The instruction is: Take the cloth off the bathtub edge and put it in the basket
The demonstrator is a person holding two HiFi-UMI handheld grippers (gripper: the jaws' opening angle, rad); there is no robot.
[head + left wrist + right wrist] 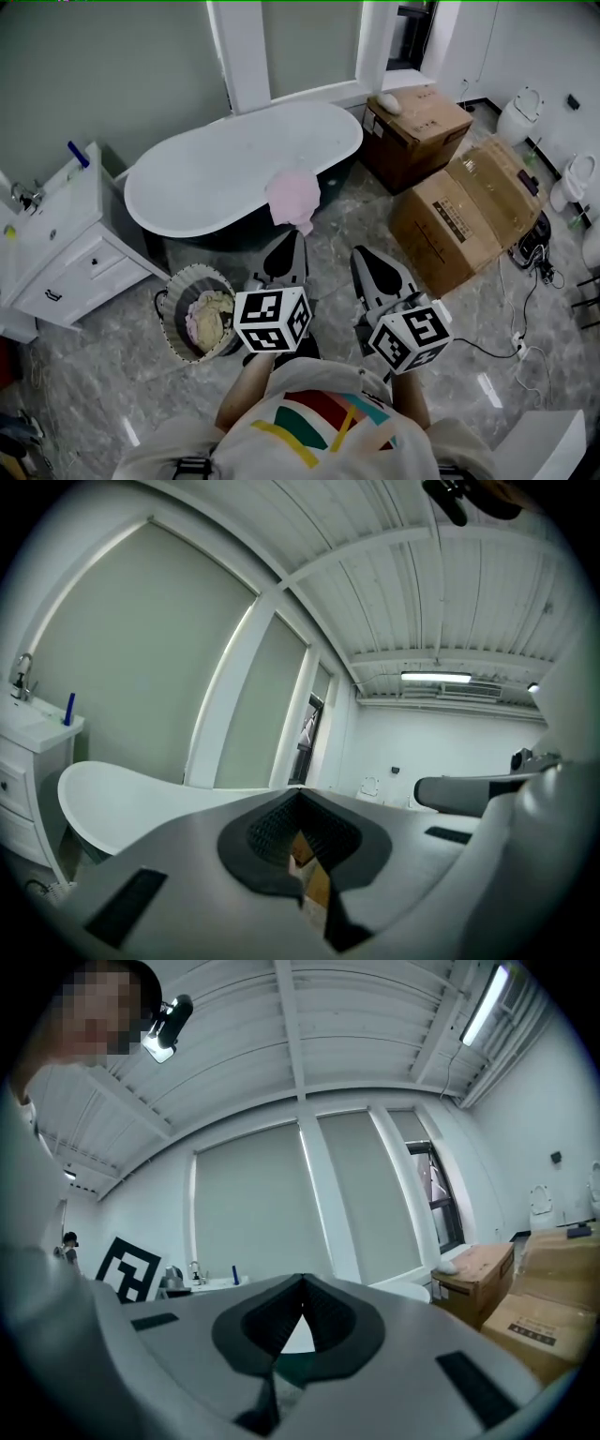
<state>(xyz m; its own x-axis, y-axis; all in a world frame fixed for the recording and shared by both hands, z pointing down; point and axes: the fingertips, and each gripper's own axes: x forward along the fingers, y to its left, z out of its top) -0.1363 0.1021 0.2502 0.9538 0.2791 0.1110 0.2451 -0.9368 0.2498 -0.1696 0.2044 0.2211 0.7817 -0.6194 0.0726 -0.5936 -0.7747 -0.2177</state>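
A pink cloth (294, 197) hangs over the near rim of the white bathtub (216, 164). A round basket (178, 300) with clothes inside stands on the floor at the tub's left end. My left gripper (291, 240) is held up just below the cloth, jaws shut and empty. My right gripper (367, 260) is beside it to the right, also shut and empty. In the left gripper view the jaw tips (300, 794) meet, with the bathtub (131, 794) behind. In the right gripper view the jaw tips (302, 1281) meet too.
A white vanity cabinet (56, 253) stands left of the tub. Two cardboard boxes (469, 211) lie on the floor to the right, with toilets (520, 112) and cables (525, 309) beyond. Marble floor lies between tub and boxes.
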